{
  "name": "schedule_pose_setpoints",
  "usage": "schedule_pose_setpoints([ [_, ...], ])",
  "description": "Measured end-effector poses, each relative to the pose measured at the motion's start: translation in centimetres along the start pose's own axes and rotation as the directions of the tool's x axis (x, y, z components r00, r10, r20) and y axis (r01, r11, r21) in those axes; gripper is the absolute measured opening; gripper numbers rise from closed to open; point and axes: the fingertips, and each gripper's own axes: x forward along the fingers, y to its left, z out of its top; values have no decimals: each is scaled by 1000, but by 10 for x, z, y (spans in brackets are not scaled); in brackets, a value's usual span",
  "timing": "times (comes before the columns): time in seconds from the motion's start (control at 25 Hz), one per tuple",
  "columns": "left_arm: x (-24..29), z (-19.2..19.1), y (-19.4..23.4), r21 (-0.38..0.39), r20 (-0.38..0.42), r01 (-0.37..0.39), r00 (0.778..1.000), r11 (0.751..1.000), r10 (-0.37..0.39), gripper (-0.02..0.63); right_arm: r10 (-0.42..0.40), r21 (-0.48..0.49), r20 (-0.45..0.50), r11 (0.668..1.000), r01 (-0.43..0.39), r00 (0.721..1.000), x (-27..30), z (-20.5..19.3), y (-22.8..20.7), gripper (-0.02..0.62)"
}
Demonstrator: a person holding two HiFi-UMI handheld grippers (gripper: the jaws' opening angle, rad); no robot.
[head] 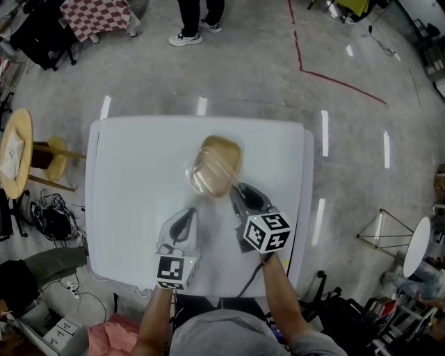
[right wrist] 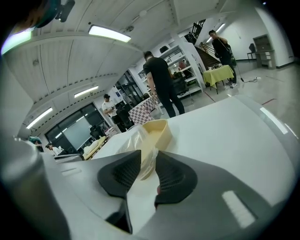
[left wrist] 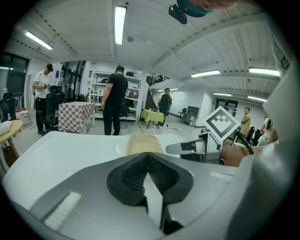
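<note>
A beige tray (head: 221, 156) wrapped in a clear plastic bag (head: 200, 179) lies in the middle of the white table (head: 132, 181). My right gripper (head: 235, 188) reaches the bag's near right edge. In the right gripper view its jaws (right wrist: 147, 161) are pinched on a fold of the plastic bag (right wrist: 136, 140), and the tray (right wrist: 158, 131) sits just beyond. My left gripper (head: 189, 212) hovers over the table, short of the tray on its near left. Its jaws (left wrist: 147, 157) are shut with nothing between them. From there the tray (left wrist: 143, 143) shows ahead, with the right gripper (left wrist: 187, 147) beside it.
A round wooden table (head: 15, 149) and cables stand off the table's left edge. A checkered cloth (head: 94, 15) and a standing person's shoes (head: 186, 38) are beyond the far edge. A red line (head: 334, 78) marks the floor at the far right. More people stand in the room behind.
</note>
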Motion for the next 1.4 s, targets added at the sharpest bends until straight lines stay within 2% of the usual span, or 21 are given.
schedule_pose_setpoints([
  [0.08, -2, -1, 1, 1, 2, -2, 1000, 1000, 2, 12, -5, 6, 7, 1000, 5, 1000, -1, 1, 0, 75],
  [0.92, -33, 12, 12, 14, 41, -7, 999, 1000, 6, 12, 26, 30, 89, 999, -29, 996, -21, 18, 31, 40],
  [1.16, -50, 19, 10, 29, 61, 2, 998, 1000, -3, 11, 35, 8, 135, 999, -36, 990, -36, 26, 52, 35],
  [1.4, -76, 28, 10, 20, 91, 7, 996, 1000, -9, 11, 28, -54, 182, 998, -18, 983, -61, 37, 76, 35],
])
